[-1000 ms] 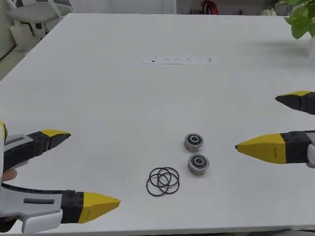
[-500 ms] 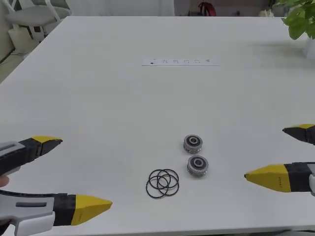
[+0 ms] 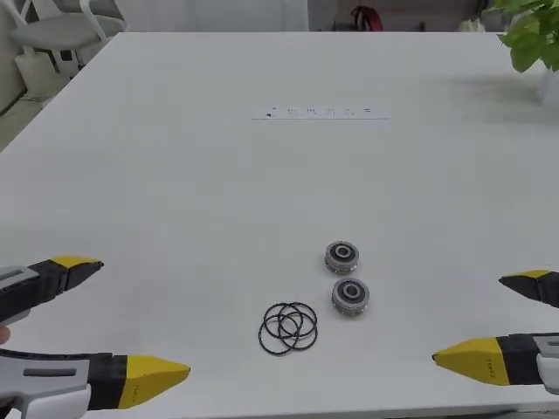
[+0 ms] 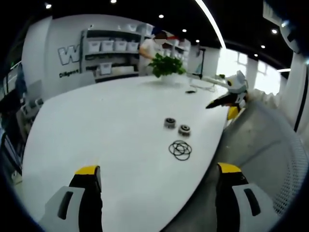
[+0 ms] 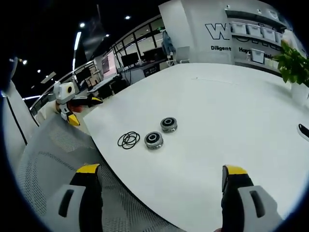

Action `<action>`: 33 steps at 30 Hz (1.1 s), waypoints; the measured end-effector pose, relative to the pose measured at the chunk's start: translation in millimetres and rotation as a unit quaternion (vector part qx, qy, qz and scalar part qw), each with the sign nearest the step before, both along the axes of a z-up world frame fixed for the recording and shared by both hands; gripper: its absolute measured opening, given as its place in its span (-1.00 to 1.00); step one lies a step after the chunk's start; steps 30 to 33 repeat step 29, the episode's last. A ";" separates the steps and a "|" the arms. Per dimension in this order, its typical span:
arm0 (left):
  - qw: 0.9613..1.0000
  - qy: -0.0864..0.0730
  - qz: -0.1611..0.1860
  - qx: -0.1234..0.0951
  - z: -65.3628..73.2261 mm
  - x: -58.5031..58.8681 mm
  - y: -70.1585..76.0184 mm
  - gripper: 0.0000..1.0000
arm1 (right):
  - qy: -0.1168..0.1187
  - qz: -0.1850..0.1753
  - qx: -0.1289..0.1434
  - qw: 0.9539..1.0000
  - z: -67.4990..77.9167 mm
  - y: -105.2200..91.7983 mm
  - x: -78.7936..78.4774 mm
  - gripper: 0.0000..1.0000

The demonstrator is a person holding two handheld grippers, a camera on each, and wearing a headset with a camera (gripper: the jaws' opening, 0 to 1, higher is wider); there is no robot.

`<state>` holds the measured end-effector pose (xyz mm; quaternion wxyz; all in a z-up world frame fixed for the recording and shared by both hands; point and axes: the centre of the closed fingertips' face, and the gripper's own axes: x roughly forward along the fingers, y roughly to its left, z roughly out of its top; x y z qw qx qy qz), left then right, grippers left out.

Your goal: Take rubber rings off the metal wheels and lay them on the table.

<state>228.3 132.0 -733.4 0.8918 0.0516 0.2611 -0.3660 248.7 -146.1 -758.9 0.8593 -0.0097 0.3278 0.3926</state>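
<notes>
the rubber rings lay as a loose pile of thin black overlapping loops on the white table, near its front edge. one metal wheel lay flat just right of that pile and a little farther back. a second metal wheel lay just beyond the first, close to it but apart. whether either wheel carried a ring could not be told. the left gripper hung well to the left of the pile, its yellow-tipped jaws spread wide and holding nothing. the right gripper hung well to the right of the pile, jaws likewise wide apart and empty. far behind the pile a socket strip sat in the tabletop, and a leafy plant stood farther back and right.
</notes>
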 end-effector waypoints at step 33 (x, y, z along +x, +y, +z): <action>0.998 0.041 0.025 -0.035 -21.0 -3.4 8.7 1.00 | 0.030 0.006 -0.013 0.999 -18.6 2.3 -5.3 1.00</action>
